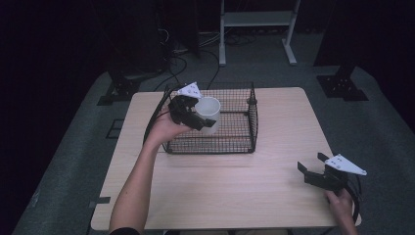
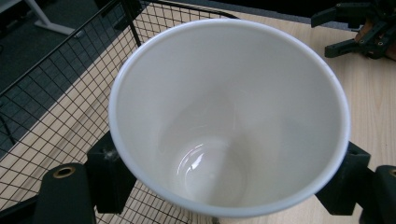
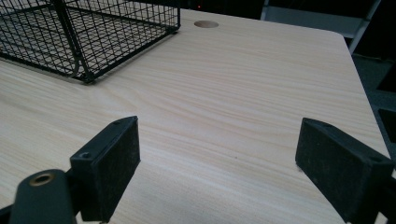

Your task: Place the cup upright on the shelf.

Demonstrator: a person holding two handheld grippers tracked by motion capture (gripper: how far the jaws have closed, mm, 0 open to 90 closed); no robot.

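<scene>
High view: left claw (image 1: 198, 119) perhaps hiding cup (image 1: 209, 110) handle.

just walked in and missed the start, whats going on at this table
A person works with a hand-held gripper in each hand. The left gripper is clamped on a white cup, holding it over the left part of a black wire basket on the wooden table. The cup looks empty inside. The right gripper sits near the table's right front corner, jaws open, holding nothing.
</scene>
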